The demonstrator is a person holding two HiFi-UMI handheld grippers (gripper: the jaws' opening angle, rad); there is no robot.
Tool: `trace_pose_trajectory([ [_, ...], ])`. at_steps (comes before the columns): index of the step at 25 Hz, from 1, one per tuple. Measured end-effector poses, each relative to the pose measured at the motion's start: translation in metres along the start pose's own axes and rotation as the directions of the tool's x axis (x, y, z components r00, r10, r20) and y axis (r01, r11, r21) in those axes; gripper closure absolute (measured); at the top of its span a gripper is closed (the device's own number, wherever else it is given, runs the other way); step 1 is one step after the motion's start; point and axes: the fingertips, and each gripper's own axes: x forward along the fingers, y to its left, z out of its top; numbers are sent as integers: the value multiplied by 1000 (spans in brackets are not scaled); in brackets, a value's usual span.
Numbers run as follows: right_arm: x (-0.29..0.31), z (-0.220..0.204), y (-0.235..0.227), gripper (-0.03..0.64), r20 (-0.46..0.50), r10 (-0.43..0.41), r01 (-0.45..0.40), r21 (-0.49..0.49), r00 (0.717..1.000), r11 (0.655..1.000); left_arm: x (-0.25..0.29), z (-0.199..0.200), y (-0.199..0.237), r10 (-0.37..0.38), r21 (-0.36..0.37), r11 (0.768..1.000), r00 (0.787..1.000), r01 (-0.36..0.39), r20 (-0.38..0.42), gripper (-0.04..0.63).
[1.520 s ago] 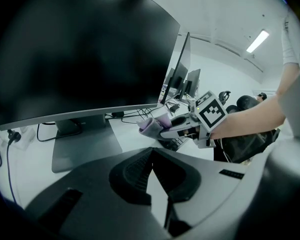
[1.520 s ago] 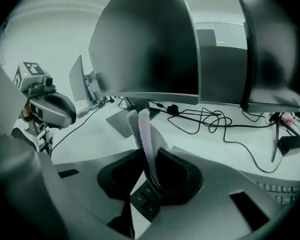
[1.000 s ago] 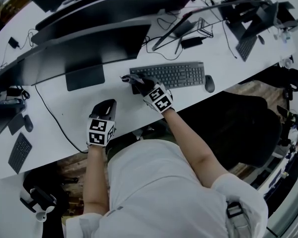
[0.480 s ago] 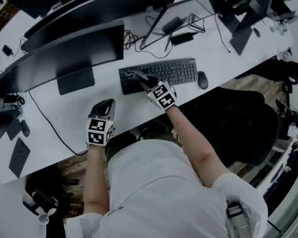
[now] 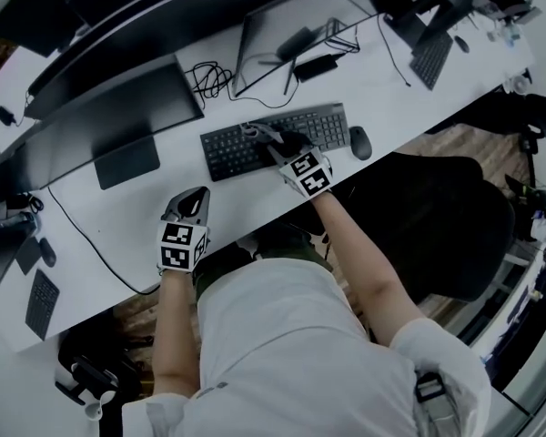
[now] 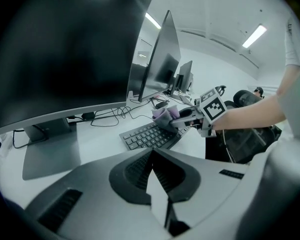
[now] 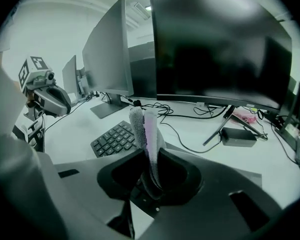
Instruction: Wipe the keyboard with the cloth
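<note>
Outstretched right gripper [image 5: 261,134] holds cloth [image 7: 149,129] over keyboard [image 5: 226,154]

Head view steeply down on desk [image 5: 118,217], gripper views low, close, facing monitors [image 6: 65,49], all sharing keyboard [image 5: 227,151].

It was an office: a long white desk [image 5: 109,218] carried monitors [image 5: 118,107] toward eleven o'clock, a keyboard [image 5: 229,153], a mouse [image 5: 359,142] and cables [image 5: 214,80], with a black chair [image 5: 428,235] at four o'clock.
</note>
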Motion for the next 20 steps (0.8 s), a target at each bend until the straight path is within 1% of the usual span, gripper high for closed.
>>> trace_pose_trajectory([
  [8, -22, -18, -45, 520, 17, -76, 75, 37, 997, 996, 14, 9, -16, -16, 38, 999, 1000, 17, -25, 592],
  [12, -35, -29, -70, 520, 29, -115, 112, 75, 993, 991, 18, 11, -25, -19, 51, 998, 999, 21, -45, 593],
  [15, -44, -36, -90, 520, 45, -142, 137, 105, 989, 985, 22, 17, -31, -15, 46, 999, 999, 17, -42, 593],
  [20, -63, -53, -122, 520, 46, -195, 185, 161, 980, 969, 30, 22, -47, -18, 53, 998, 998, 21, -55, 593],
])
